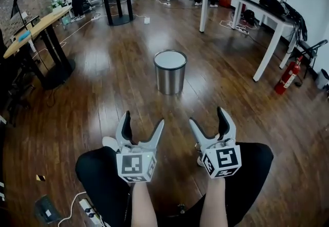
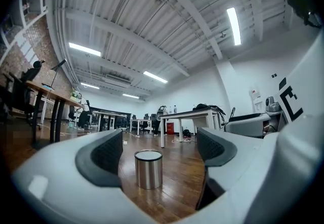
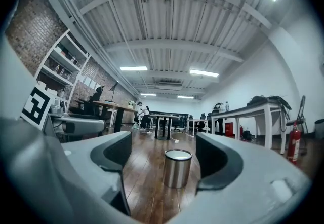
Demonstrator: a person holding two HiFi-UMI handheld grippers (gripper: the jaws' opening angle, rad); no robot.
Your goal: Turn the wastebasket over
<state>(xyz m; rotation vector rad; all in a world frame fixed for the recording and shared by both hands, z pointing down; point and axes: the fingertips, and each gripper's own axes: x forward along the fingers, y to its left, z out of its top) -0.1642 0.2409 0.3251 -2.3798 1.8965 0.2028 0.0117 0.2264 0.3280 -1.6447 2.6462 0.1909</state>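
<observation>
Round brushed-steel wastebasket [image 1: 170, 72] standing mid-floor on dark wooden floor [image 1: 103, 92], left gripper [image 1: 143, 119] and right gripper [image 1: 207, 116] side by side, jaws spread wide, empty, well apart from it

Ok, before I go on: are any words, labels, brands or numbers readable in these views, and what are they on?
No readable words or numbers anywhere.
Marker cubes on the left gripper and right gripper: black-and-white square patterns only, no lettering.
Fire extinguisher: any label is too small to read.
Wastebasket: plain metal, no print visible.
</observation>
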